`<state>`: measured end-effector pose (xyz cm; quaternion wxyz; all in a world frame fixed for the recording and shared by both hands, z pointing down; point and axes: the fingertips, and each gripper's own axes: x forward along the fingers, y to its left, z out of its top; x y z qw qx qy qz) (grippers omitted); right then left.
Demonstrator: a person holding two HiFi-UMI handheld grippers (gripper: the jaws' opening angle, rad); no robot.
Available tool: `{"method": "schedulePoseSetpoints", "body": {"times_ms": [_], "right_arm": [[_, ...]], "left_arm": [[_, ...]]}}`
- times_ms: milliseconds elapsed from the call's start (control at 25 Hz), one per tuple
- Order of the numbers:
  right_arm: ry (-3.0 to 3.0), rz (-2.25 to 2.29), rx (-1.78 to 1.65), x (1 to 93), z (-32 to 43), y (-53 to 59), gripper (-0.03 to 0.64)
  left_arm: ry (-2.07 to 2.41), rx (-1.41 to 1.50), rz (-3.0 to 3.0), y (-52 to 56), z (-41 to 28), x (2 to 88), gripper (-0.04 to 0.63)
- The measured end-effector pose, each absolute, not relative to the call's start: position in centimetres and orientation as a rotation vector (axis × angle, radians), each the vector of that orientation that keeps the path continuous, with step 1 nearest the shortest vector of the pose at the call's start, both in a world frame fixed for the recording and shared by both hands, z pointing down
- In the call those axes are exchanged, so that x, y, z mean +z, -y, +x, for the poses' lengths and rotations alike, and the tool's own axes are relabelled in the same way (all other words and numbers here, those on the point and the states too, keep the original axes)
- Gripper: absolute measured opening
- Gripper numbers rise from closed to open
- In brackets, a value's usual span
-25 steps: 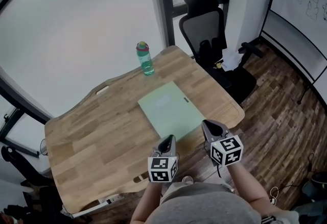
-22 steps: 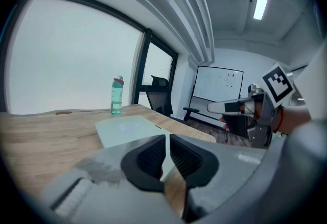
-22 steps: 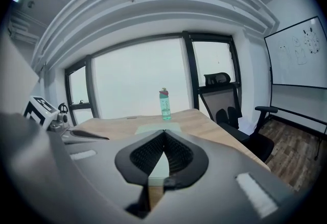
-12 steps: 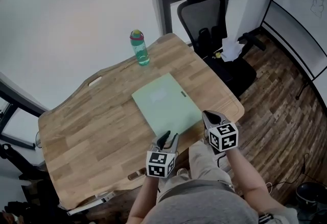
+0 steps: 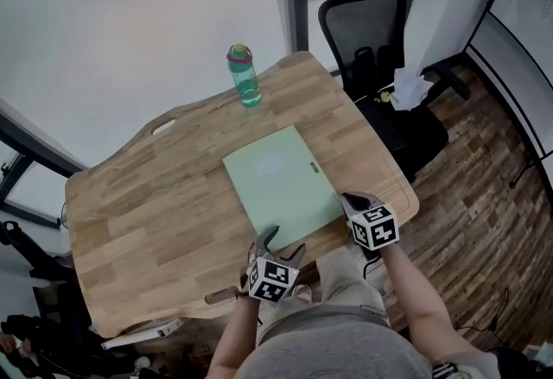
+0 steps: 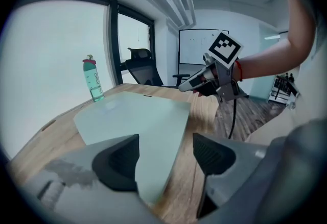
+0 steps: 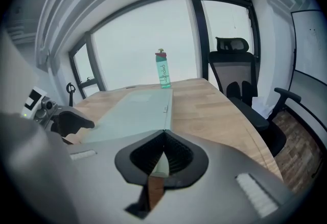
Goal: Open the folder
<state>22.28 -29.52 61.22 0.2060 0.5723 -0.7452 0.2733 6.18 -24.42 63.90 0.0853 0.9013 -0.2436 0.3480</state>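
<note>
A pale green folder (image 5: 281, 187) lies shut and flat on the wooden table (image 5: 147, 205). My left gripper (image 5: 278, 241) hovers at its near edge. Its jaws are opening wide, and the folder's near corner (image 6: 148, 167) lies below the gap between them, untouched by the pads. My right gripper (image 5: 349, 199) is at the folder's near right corner, jaws shut with tips together (image 7: 163, 134). The folder's edge (image 7: 164, 110) runs away just beyond those tips. Whether they touch it I cannot tell.
A teal water bottle (image 5: 244, 75) stands upright near the table's far edge. Off the table's far right corner is a black office chair (image 5: 371, 23), with something white (image 5: 410, 92) beside it. The table's near edge is just under both grippers.
Both grippers have come down to the folder's near edge. The left gripper's jaws, shut a second ago, now stand wide apart. The folder has not moved.
</note>
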Motion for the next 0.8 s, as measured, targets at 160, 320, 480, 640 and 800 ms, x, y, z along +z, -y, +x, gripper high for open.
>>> {"method": "schedulePoseSetpoints", "body": {"times_ms": [160,320,480,640,800], "right_arm": [[2.074,1.537,0.807,62.8,22.5,30.1,0.003],[2.071,1.487,0.839,64.1,22.4,30.4,0.002],[2.089,1.437,0.858,64.8,22.0,30.2,0.002],[2.113,1.425,0.867,65.1,21.8,30.4,0.003],[2.128,1.420,0.916,65.2,21.9,30.4,0.003]], "left_arm": [[0.829,1.172,2.706,25.8,5.9,65.0,0.330],[0.864,1.265,2.693,26.5,5.8,65.8,0.342],[0.881,1.315,2.700,26.4,6.0,66.2,0.342],[0.901,1.323,2.708,26.4,6.0,66.3,0.344],[0.908,1.311,2.723,26.4,6.0,66.1,0.344]]}}
